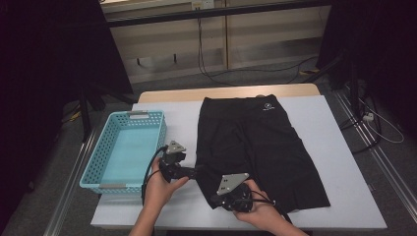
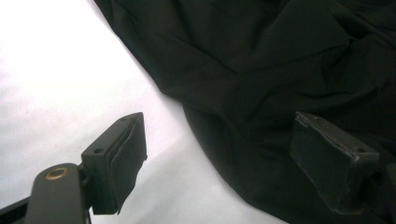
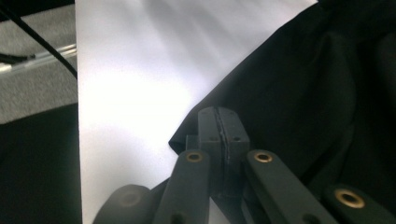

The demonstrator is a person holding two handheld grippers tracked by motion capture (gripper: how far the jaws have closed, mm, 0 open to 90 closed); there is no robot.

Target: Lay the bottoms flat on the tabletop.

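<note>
A pair of black fabric shorts (image 1: 260, 147) lies flat on the white table (image 1: 339, 147), waistband toward the far edge and hems toward the person, with a small white logo near the waistband. To its left stands an empty light-blue perforated plastic basket (image 1: 93, 167), close beside the shorts without touching them.

The left claw (image 1: 199, 170) sits at the near left edge of the shorts, held in the person's left hand (image 1: 160, 189). In the left gripper view its jaws are spread wide: one black pad (image 2: 119, 161) hangs over bare table, the other over the dark cloth, with the rumpled hem of the shorts (image 2: 280, 84) lying between them and neither pad pressing on it.

The right claw (image 1: 216, 199) is at the near left corner of the shorts, in the person's right hand (image 1: 265, 216). In the right gripper view its pads (image 3: 219, 128) are pressed tight together at the corner of the shorts (image 3: 303, 107); whether a fold of cloth is caught between them I cannot tell
</note>
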